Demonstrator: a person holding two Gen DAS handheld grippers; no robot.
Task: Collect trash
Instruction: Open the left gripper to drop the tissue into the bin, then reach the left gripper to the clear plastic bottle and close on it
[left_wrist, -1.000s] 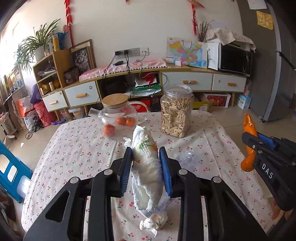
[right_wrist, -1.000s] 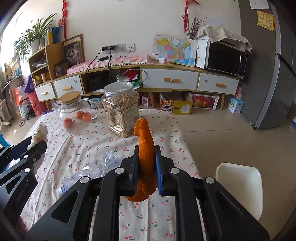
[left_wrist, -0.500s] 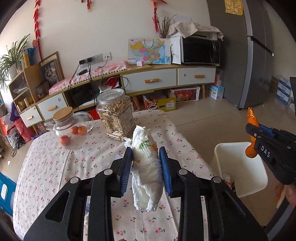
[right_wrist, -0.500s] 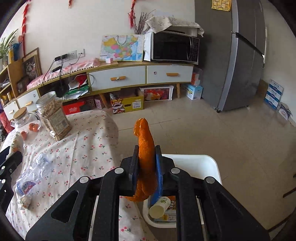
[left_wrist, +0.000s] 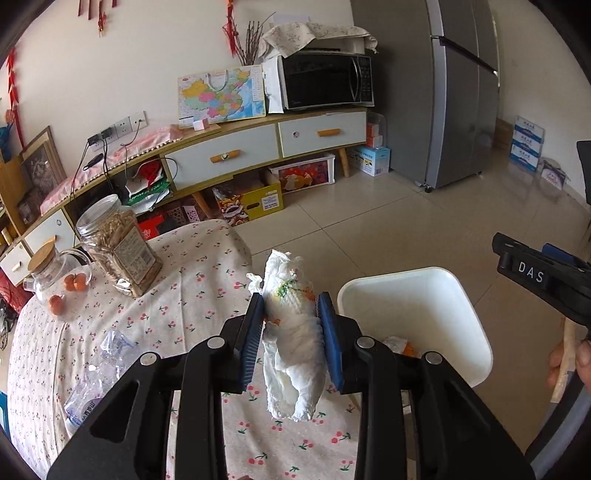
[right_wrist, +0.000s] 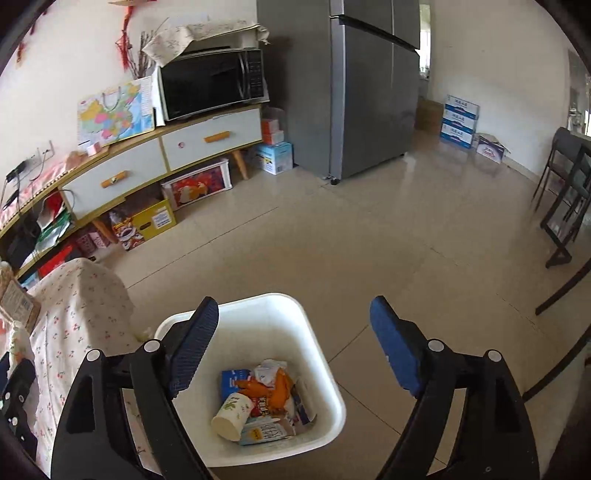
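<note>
Right gripper gapes unloaded over our part-filled bin; left gripper clamps 1 tissue wad, bottle awaits.

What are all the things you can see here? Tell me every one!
tissue wad: one, white, clamped in left gripper.
trash bin: one, white, on floor beside table.
orange peel: one, orange, inside bin.
paper cup: one, white, inside bin.
plastic bottle: one, clear, crushed, on table.
snack jar: one, clear, on table.
glass teapot: one, clear, beside jar.
table: one, cherry-print cloth.
left hand-held gripper: shut on tissue.
right hand-held gripper: open, above bin.
</note>
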